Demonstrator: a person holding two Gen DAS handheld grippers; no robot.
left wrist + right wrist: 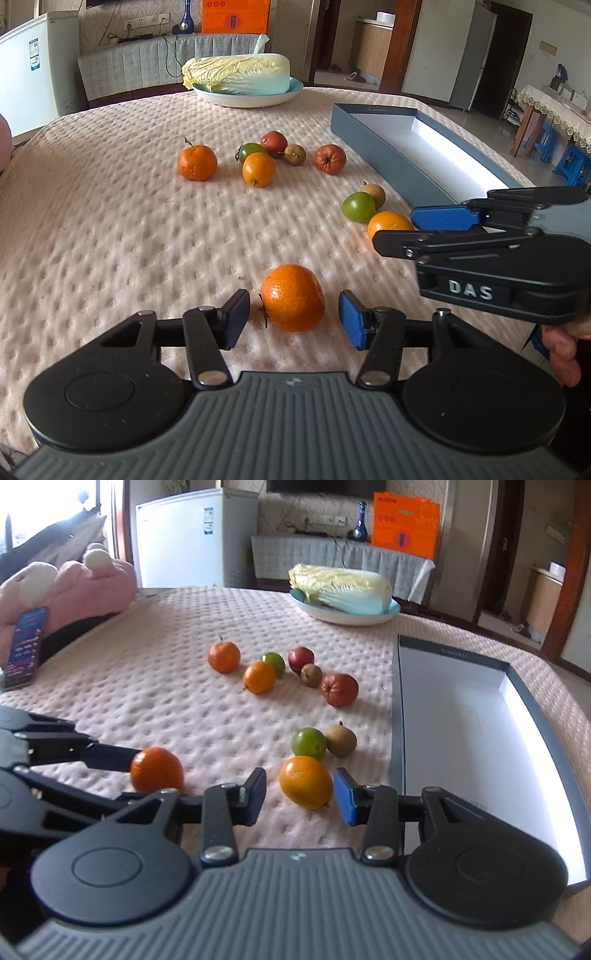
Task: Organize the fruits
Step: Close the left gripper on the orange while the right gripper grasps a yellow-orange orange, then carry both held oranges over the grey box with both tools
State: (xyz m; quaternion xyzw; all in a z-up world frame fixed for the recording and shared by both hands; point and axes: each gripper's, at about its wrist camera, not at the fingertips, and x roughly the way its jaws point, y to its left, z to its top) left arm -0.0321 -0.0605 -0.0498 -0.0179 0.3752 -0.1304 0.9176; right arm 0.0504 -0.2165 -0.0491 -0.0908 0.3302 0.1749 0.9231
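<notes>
Our left gripper (294, 317) fingers straddling a tangerine (292, 308) (gaps either side), our right gripper (300, 797) fingers flanking an orange (306, 781), blue pad touching.

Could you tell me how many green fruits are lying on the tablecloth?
2. One green fruit lies beside the brown fruit near the grey box; the other green fruit sits in the farther cluster. None seem hidden.

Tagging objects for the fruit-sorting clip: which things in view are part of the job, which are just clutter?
Job:
- mandarin between the left tongs
- smooth orange fruit between the right tongs
- remaining loose fruits, e.g. green one, wrinkled red one
- empty grey box, probably the destination

Clutter:
- cabbage on its plate
- phone
- pink plush
</notes>
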